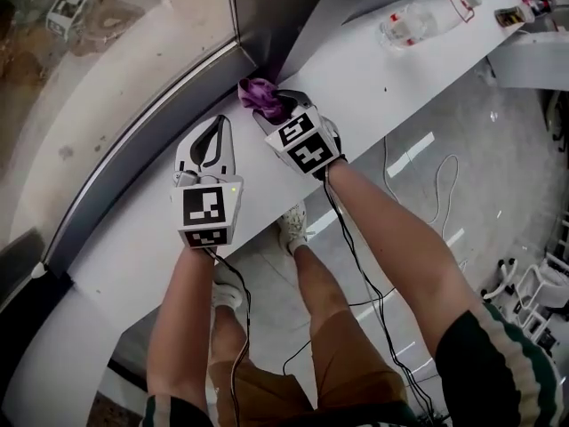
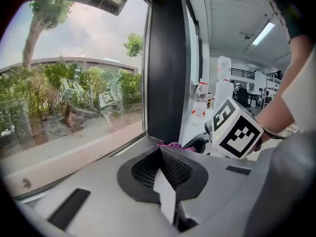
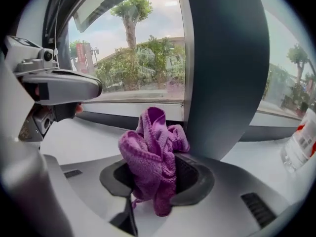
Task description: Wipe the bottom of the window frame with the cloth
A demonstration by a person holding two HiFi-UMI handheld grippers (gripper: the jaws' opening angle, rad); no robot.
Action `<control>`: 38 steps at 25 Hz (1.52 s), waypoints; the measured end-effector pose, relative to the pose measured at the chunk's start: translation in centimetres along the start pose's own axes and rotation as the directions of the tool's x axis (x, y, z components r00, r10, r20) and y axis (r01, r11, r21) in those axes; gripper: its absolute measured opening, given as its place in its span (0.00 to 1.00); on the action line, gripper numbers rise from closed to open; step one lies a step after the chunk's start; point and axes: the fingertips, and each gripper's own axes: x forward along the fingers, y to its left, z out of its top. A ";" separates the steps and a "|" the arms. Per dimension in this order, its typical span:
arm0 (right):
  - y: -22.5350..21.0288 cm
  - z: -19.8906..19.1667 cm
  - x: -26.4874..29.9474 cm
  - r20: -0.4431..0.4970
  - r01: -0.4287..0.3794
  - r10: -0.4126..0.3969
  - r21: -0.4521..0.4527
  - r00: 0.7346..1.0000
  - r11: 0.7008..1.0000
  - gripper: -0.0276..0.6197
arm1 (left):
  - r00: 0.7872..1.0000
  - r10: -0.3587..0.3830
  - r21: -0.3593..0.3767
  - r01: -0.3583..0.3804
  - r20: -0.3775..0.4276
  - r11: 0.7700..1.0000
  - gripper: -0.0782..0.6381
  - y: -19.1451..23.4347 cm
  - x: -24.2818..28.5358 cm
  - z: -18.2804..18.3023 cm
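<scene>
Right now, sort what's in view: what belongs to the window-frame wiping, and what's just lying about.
Job: purple cloth, shut in the right hand-held gripper; window frame, bottom rail.
Lying about: plastic bottle; floor cables; left hand-held gripper, shut and empty.

A broad white sill (image 1: 373, 87) runs beneath a large glass pane (image 1: 107, 78), edged by the dark grey window frame (image 1: 142, 149) and an upright post (image 2: 165, 68). Daylight outside shows trees (image 2: 47, 9) and a low building (image 2: 74, 61). To the right lies grey floor (image 1: 498, 185); far inside, a ceiling strip light (image 2: 263, 33) glows.
</scene>
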 end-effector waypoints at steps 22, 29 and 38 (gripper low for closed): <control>2.0 -1.2 2.5 -0.104 0.022 -0.015 0.061 0.994 0.998 0.30 | 0.999 0.030 -0.046 -0.031 -0.025 0.998 0.11 1.8 -3.7 -3.2; 5.1 -0.7 3.2 -0.119 0.005 0.003 0.064 0.993 0.998 0.30 | 0.998 0.030 -0.082 -0.034 -0.046 0.996 0.11 3.0 -6.2 -5.1; 11.7 0.2 4.9 -0.118 -0.039 0.046 0.056 0.992 0.998 0.30 | 0.996 0.068 -0.114 -0.075 -0.062 0.991 0.11 6.4 -9.8 -7.4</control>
